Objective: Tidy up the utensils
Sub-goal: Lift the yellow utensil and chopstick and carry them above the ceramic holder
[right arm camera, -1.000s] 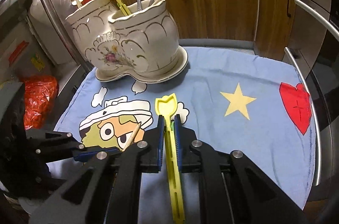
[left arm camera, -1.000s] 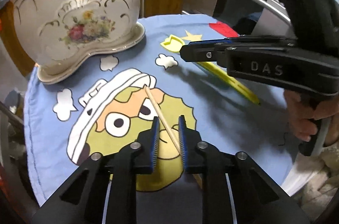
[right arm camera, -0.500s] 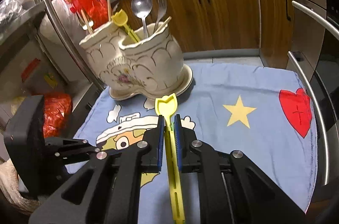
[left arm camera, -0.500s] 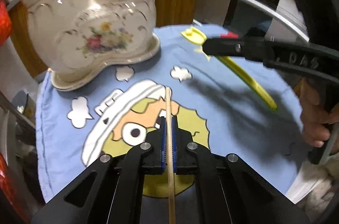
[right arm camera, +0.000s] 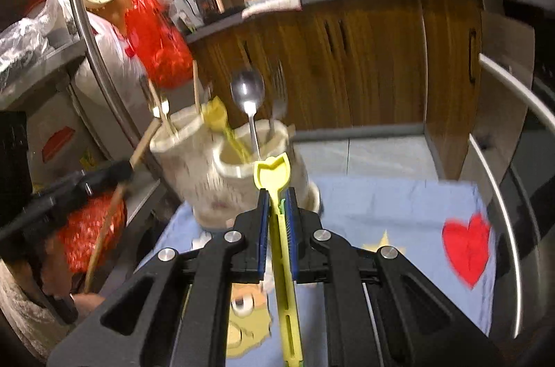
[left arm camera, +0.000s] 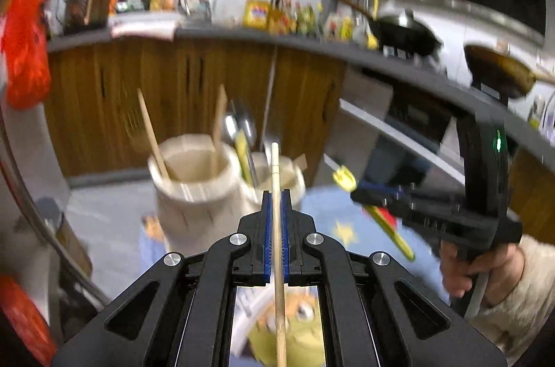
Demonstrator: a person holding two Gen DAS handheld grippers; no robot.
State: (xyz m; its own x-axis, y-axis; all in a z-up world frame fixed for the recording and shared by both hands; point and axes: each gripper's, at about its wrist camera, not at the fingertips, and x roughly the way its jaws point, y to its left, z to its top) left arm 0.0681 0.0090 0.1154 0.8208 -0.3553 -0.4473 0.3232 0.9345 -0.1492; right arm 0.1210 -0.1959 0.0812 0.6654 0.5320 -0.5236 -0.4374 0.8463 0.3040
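My left gripper (left arm camera: 275, 193) is shut on a wooden chopstick (left arm camera: 276, 228) and holds it raised, pointing at the white ceramic utensil holder (left arm camera: 194, 193). My right gripper (right arm camera: 277, 193) is shut on a yellow plastic utensil (right arm camera: 272, 172) and holds it raised just before the same holder (right arm camera: 208, 179). The holder has two openings with a spoon (right arm camera: 247, 89), a fork, wooden sticks and another yellow utensil in them. The right gripper (left arm camera: 360, 190) shows at the right of the left wrist view. The left gripper with its chopstick (right arm camera: 111, 211) shows at the left of the right wrist view.
A blue cartoon cloth (right arm camera: 399, 211) with a red heart (right arm camera: 466, 245) covers the table. Metal rails (right arm camera: 499, 193) curve around the table's edge. Wooden cabinets (right arm camera: 364, 61) and a cluttered counter stand behind. Red bags (right arm camera: 156, 30) hang at the left.
Both grippers have lifted their utensils off the cloth and risen toward the holder's top. The left gripper closed on the chopstick a second ago.
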